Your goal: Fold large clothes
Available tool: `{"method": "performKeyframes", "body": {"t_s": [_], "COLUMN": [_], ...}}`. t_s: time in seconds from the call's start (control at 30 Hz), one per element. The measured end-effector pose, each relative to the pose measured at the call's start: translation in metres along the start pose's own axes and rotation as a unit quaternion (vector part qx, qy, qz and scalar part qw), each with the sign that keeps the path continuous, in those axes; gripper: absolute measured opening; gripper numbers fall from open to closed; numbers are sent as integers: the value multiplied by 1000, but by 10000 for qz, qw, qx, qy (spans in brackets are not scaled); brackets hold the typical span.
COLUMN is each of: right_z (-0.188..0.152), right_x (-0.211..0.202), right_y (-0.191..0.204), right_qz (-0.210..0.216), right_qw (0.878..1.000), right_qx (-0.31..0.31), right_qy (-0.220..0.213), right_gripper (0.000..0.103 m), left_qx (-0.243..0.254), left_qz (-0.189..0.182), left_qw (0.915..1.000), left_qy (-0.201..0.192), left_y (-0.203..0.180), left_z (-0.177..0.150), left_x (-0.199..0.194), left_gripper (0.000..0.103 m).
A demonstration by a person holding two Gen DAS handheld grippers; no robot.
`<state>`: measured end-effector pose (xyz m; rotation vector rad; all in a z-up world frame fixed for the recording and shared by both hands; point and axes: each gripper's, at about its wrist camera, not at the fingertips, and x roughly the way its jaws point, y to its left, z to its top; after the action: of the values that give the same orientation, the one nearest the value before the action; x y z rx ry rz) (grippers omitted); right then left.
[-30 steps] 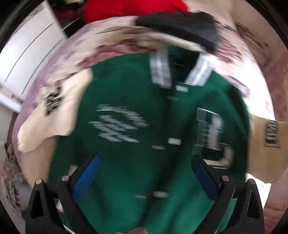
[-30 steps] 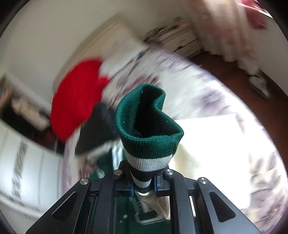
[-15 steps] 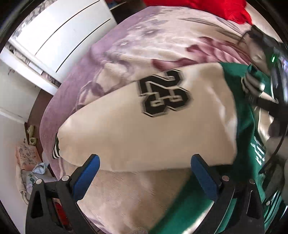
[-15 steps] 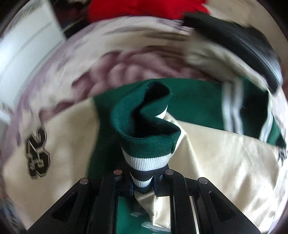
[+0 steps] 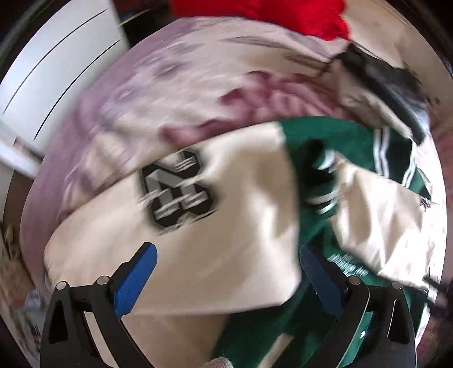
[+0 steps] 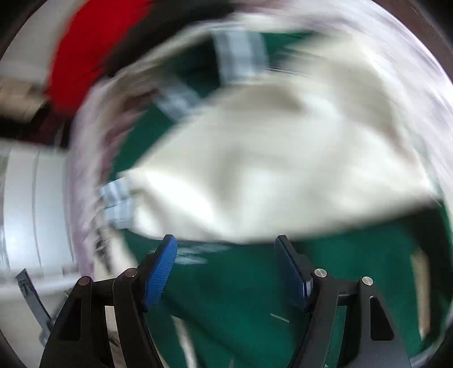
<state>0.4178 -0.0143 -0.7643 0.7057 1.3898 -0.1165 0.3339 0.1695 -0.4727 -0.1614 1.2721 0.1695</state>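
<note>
Fingers first: both sets spread, nothing clamped.

Left wrist view: left gripper (image 5: 226,278) points steeply down, blue pads (image 5: 133,286) wide apart with nothing between them. Below it, the green varsity jacket (image 5: 339,136) lies on the floral bedspread (image 5: 170,93). Its cream sleeve with the number patch (image 5: 177,191) sticks out sideways off the body, not yet folded in. Left gripper hangs over that sleeve, so my read is it's lining up to take it. Second cream sleeve (image 5: 388,223) already lies across the green front, striped cuff (image 5: 325,181) toward the middle. Red garment (image 5: 269,14) and a dark one (image 5: 382,76) sit further up the bed, apart from the jacket. White cabinet (image 5: 56,79) beyond the bed edge. Frame is smeared.

Right wrist view: heavy blur. Right gripper (image 6: 226,269) jaws are opening, with nothing between them, only green body fabric below. Folded-over cream sleeve (image 6: 269,175) lies just ahead of the tips, resting on the jacket front. Looks like a release after laying that sleeve over. Striped collar (image 6: 240,56) is at the far end.

Judgement: one sleeve done, the other pending, body fold not started.
</note>
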Motion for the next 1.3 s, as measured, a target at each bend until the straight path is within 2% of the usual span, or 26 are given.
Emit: {"method": "performKeyframes", "body": {"t_s": [0.1,0.17,0.23,0.27,0.33,0.37,0.43,0.47,0.57,0.63,0.7,0.77,0.93,1.0,1.07,1.1,1.13,1.17,1.2,1.23,1.3], "right_z": [-6,-2,10,19,31,34,35,34,29,20,-2,-37,-134,-164,-183,-192,-199,-204,-206,-208,-213], "right_x": [-3,7,5,-1,-6,-6,0,4,1,-8,-23,-26,5,24,52,66,76,81,81,78,70], "right_y": [-99,-142,-168,-182,-211,-227,-251,-255,-244,-234,-228,-216,-154,-123,-95,-82,-73,-71,-72,-72,-73], "right_qz": [-402,-722,-958,-1006,-931,-833,-463,-348,-283,-225,26,96,-163,-393,-809,-1037,-1322,-1577,-1584,-1550,-1220], "right_qw": [9951,9920,9891,9856,9758,9691,9590,9580,9709,9778,9808,9834,9857,9874,9852,9826,9795,9774,9788,9801,9847], "right_qx": [900,1032,1054,1175,1644,1976,2508,2605,2228,2026,1936,1796,917,344,-171,-453,-634,-543,-353,-161,134], "right_qy": [29,26,-386,-677,-1100,-1222,-1239,-1150,-828,-484,-236,249,1407,1493,1504,1473,1378,1298,1252,1225,1237], "right_gripper": [73,70,58,56,47,46,44,44,50,66,67,67,67,67,66,51,11,10,8,6,6], "left_qx": [255,427,641,721,867,898,885,848,694,689,724,808,1156,1292,1396,1340,1218,1118,1022,910,516], "left_qz": [-34,34,218,319,598,702,878,890,923,903,861,919,1119,1296,1429,1437,1405,1383,1350,1301,1173], "left_qw": [9996,9990,9976,9968,9944,9935,9920,9920,9925,9930,9935,9924,9864,9819,9768,9763,9774,9780,9789,9804,9843], "left_qy": [-113,-155,-168,-164,-107,-39,197,289,397,310,184,133,342,496,768,902,1011,1092,1145,1165,1216], "left_y": [-40,-65,-87,-95,-109,-112,-114,-113,-105,-98,-88,-81,-62,-56,-48,-42,-35,-28,-21,-14,8], "left_z": [16,22,25,26,25,24,21,20,16,11,-1,-18,-93,-124,-152,-163,-173,-180,-185,-188,-188], "left_x": [11,18,28,34,50,58,75,80,79,64,42,25,-5,-4,3,5,6,5,4,2,-1], "left_gripper": [103,103,103,103,103,103,103,103,103,103,103,103,103,103,103,103,103,103,103,103,103]}}
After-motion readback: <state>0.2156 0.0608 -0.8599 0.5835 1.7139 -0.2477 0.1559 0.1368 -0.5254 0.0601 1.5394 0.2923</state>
